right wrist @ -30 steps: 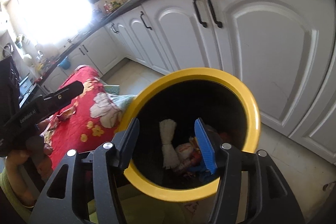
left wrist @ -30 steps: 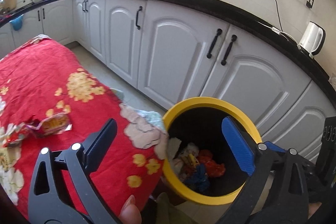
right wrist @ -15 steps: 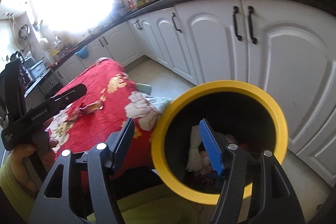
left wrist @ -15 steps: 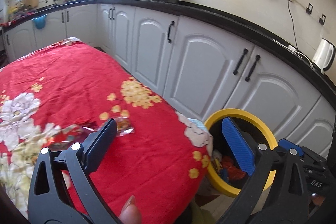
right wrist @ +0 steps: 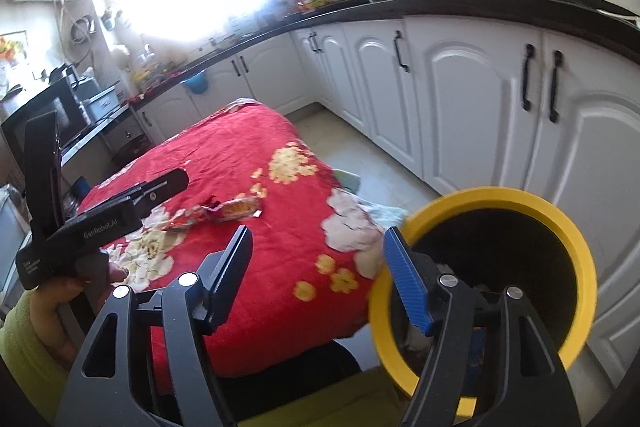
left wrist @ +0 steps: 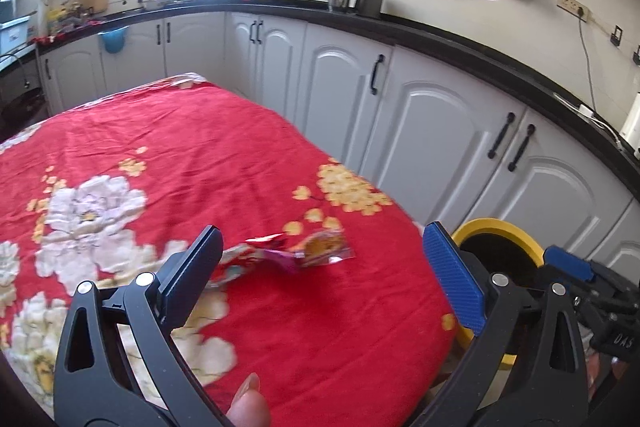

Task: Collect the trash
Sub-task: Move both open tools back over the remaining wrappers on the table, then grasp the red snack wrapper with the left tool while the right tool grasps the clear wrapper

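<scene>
Left gripper (left wrist: 320, 267): jaws wide apart, nothing between them. It hangs over the near part of the desk (left wrist: 200, 147), which is covered by a red cloth with white and yellow flowers. A fingertip (left wrist: 248, 405) shows at the bottom edge of the left wrist view.

Trash: crumpled wrappers (left wrist: 296, 251) lie on the cloth just beyond the left gripper's fingertips, untouched. One piece is clear with an orange-yellow print; beside it lies a red-and-pink one; more patterned foil runs toward the black finger. From the right wrist view the same wrappers (right wrist: 224, 211) sit mid-desk, ahead of the left gripper's tip.

Right gripper (right wrist: 320, 259): jaws have just been opening; they now stand well apart with nothing between them. Its blue finger lies in front of the bin's near rim in this view; contact cannot be told.

Bin (right wrist: 576, 239): yellow rim, black inside, standing on the floor just beside the desk's right corner, in front of white cabinet doors (right wrist: 460, 99). Contents are mostly hidden; only a pale scrap shows low inside.

The person's left hand (right wrist: 52, 311), in a yellow-green sleeve, grips the left gripper's handle.
</scene>
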### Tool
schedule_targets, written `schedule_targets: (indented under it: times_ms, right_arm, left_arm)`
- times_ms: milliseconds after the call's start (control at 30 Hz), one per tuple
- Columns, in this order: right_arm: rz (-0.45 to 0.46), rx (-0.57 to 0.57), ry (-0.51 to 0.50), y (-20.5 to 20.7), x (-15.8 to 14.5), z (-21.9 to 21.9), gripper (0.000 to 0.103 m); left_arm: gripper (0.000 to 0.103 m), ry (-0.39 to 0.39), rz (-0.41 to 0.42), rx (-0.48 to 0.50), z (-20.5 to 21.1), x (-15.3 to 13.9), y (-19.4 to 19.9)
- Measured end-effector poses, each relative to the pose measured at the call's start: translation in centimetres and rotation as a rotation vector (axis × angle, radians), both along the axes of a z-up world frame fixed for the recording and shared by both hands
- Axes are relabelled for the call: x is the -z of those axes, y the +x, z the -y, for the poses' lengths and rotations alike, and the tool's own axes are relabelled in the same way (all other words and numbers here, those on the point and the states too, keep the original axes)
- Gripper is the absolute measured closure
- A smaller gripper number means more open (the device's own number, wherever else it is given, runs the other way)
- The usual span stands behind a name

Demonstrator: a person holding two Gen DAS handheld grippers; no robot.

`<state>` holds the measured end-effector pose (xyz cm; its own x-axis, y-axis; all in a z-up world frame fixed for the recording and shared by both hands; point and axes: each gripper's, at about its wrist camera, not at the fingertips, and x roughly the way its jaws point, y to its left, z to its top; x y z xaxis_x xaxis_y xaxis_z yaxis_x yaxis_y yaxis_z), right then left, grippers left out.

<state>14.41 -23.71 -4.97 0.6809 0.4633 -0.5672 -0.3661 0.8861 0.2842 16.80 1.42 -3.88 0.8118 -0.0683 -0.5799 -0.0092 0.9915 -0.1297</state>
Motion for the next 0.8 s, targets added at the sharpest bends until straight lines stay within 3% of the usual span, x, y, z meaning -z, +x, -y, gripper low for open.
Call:
schedule_targets:
  times_ms: [433,800]
  right_arm:
    - [-0.029,-0.128,-0.064,4.4,1.2,-7.0,0.037]
    - [-0.103,-0.207,-0.151,8.7,4.1,-12.3,0.038]
  left_arm:
    - [0.012,0.089,-0.072,-0.028,-6.2,2.0,-0.2]
    - [0.036,0.182,-0.177,0.068,-7.1,4.8,2.0]
